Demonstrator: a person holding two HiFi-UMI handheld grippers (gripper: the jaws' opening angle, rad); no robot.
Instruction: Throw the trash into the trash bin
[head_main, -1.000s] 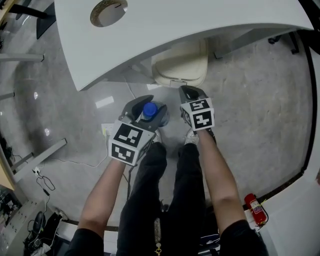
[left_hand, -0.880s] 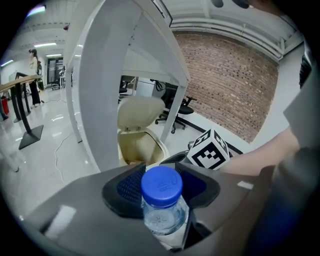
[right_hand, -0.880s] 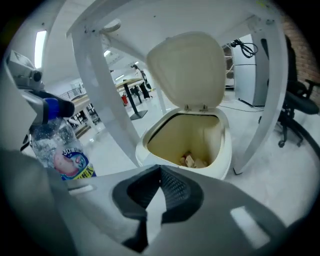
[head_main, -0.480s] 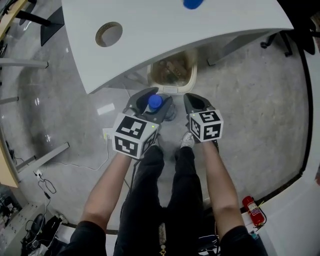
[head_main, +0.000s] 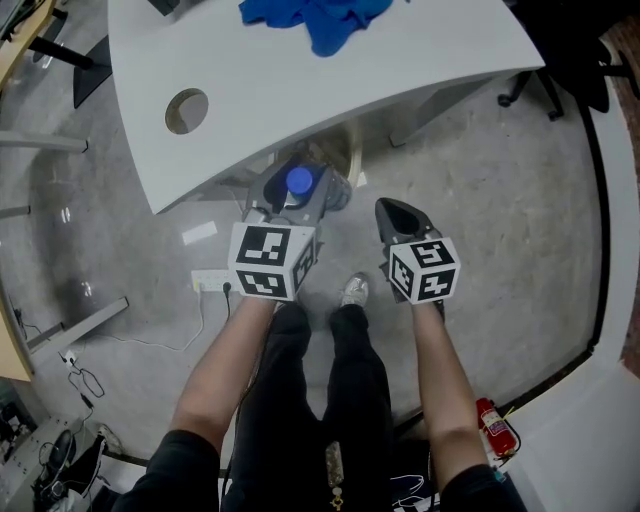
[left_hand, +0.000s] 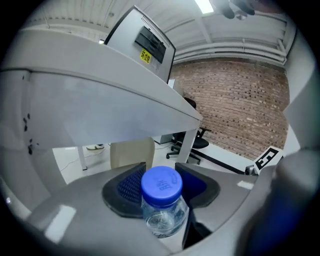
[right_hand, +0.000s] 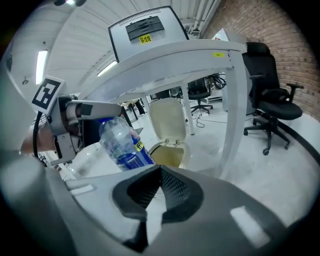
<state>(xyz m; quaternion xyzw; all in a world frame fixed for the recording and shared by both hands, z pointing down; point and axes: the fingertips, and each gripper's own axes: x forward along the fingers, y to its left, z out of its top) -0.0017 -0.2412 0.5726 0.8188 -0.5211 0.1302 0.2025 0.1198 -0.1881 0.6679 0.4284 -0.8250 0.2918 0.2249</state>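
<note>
The left gripper (head_main: 296, 192) has its jaws clamped round a clear plastic bottle (head_main: 299, 181), which stands upright (blue cap towards the head camera) in the air at the edge of the white table (head_main: 400, 70). Under that table, just past the bottle, is the beige trash bin (right_hand: 169, 150) with its lid raised. The right gripper (head_main: 398, 215) hangs alongside, jaws pressed together on nothing.
</note>
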